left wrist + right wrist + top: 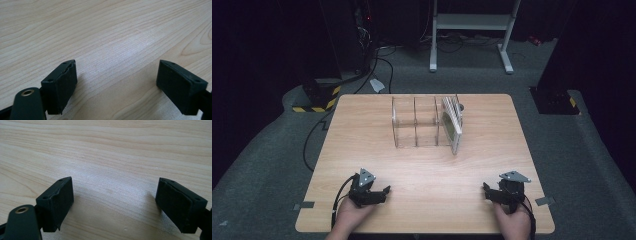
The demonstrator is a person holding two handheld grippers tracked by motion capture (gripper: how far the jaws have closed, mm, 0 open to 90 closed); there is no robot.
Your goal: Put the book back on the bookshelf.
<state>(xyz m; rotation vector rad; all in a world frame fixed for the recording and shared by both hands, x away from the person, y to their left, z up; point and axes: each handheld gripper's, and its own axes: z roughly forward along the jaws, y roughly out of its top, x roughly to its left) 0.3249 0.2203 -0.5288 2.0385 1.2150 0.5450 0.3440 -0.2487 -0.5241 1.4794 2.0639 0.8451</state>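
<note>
High view: both tools rest low at the near edge of the surface (362,125), the left tool (379,192) at near left, the right tool (491,192) at near right. Each has its jaws spread wide with nothing between them; in the left gripper view, the left tool (116,82) has bare wood grain between its pads, and likewise the right tool (115,200) in the right gripper view.

The clear rack (422,122) stands at the middle far part of the surface, well apart from both tools. It has several upright dividers. A flat panel (452,124) stands on edge in its rightmost slot, leaning slightly; the slots to the left look empty. A small dark item just behind the rack's right end is too small to identify.

Judgement: the work concerns the panel in the rack, and neither tool is engaged.

Recommendations for the next reach:
- Use the right tool, being nearer the panel's side.
- Approach from above, jaws aligned across the panel's thin edge.
- Grip the top edge clear of the dividers.
- Lift straight up; a sideways pull could tip the light rack.
- Bring the left tool up to steady the rack's left end.
</note>
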